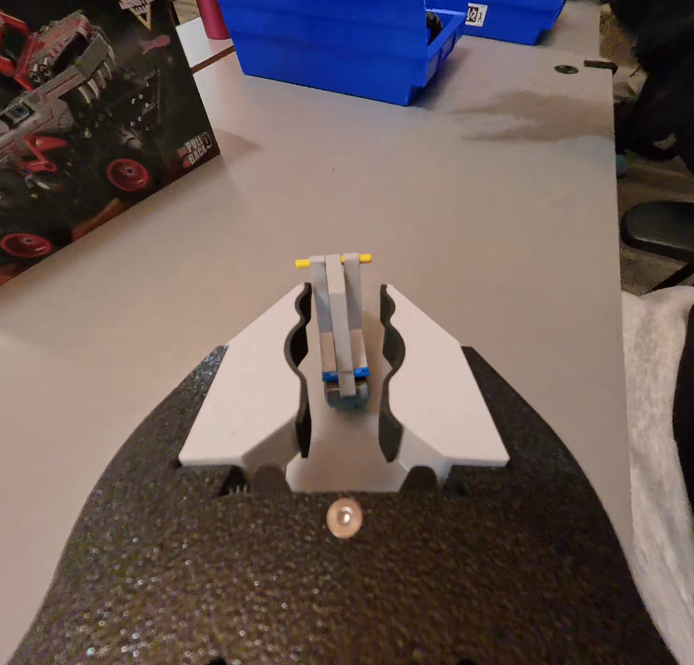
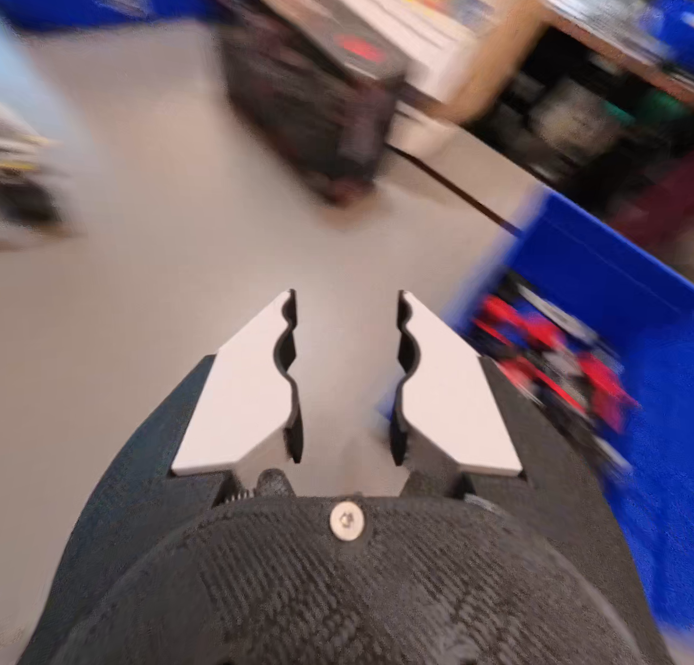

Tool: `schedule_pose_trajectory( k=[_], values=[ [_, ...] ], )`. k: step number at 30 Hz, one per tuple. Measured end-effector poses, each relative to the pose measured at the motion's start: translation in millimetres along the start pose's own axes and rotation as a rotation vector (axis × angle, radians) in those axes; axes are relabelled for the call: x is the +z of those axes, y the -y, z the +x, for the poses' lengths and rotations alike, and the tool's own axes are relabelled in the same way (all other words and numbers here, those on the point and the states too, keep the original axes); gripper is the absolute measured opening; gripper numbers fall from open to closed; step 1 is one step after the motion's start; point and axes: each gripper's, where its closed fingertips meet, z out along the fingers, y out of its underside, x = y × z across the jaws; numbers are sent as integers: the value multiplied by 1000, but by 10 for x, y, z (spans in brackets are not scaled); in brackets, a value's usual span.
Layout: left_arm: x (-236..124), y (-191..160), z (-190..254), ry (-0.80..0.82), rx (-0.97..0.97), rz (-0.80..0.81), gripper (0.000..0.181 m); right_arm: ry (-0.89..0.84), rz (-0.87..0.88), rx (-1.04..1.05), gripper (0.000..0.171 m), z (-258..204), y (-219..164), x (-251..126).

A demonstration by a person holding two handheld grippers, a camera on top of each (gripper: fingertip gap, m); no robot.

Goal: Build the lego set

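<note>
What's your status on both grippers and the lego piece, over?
Left gripper open around the grey lego assembly, fingers clear of it. Right gripper open, empty, beside blue parts bin. Right view blurred. Nothing blocking on the table.

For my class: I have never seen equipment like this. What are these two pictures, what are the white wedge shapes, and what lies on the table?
Each picture comes from a camera mounted on a hand-held claw; a person holds one in each hand. The white wedges are the claw's two fingers, seen from behind.

In the left wrist view, the left claw has a small grey Lego assembly, with a yellow pin and blue parts, between its fingers. There are gaps at both sides, so it looks open rather than clamped. Ahead on the grey table stand the dark Lego box and a blue bin.

The right wrist view is blurred. The right claw is open and empty, beside a blue bin of red and dark pieces.
</note>
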Motion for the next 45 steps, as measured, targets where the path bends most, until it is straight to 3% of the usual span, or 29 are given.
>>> schedule_pose_trajectory(
  k=[2,5,10,12,15,20,45],
  values=[
    [59,-22,-3,-11,11,-28,34,285,133,-35,36,-924,274,311],
    [111,-41,-38,-2,29,-39,27,589,151,-104,39,-1855,276,772],
    [118,-26,-44,-18,74,-3,24,802,182,-144,43,-2376,332,1147],
    [132,-17,0,-55,102,27,24,818,231,-116,36,-2427,425,1162],
    [149,-12,48,-115,103,46,24,798,257,-131,40,-2426,414,1193],
    [149,-10,47,-165,116,48,24,841,298,-157,24,-2466,427,1125],
    [111,-41,55,-156,184,47,23,830,282,-159,17,-2505,431,1162]
  ],
)
